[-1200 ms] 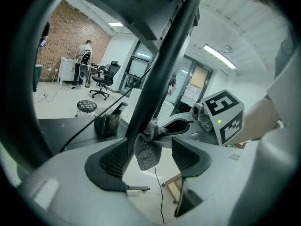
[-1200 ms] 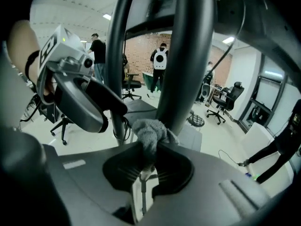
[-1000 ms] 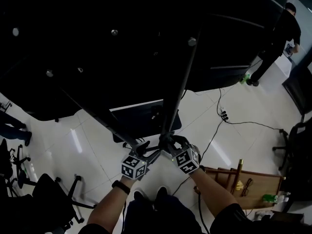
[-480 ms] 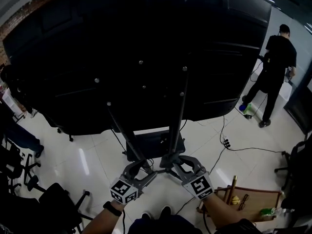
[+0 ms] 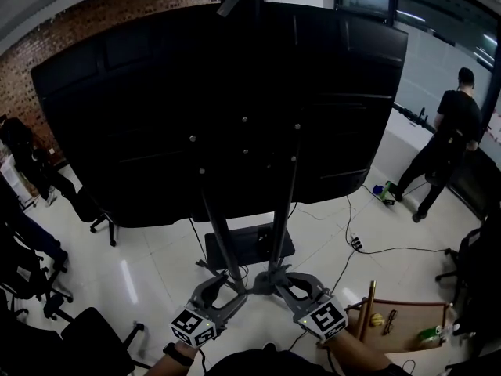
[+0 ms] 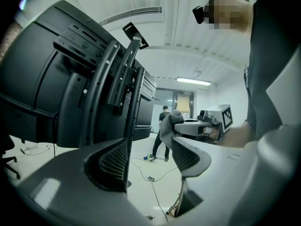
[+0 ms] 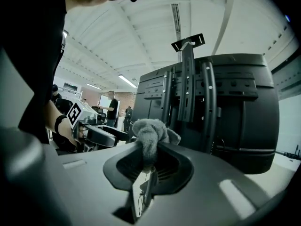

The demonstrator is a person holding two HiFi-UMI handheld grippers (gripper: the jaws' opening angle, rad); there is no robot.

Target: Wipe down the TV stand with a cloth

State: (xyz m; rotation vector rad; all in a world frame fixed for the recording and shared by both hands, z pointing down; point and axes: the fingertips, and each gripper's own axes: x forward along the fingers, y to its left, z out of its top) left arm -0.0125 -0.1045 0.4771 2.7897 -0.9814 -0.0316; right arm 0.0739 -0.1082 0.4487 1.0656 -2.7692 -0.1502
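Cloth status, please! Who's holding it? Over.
Right gripper shut on grey cloth. Left gripper open, empty. TV stand straight ahead. Floor cable off to the right.

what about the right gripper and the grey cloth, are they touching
Touching. The right gripper view shows the right gripper closed on the grey cloth, which bunches up above its jaws.

Left gripper (image 5: 223,287) and right gripper (image 5: 296,282) have dropped lower in the head view and spread wider apart, away from the uprights of the TV stand (image 5: 283,210). The view has tilted upward, so the whole black panel (image 5: 156,116) and a brick wall (image 5: 117,14) have come into sight.
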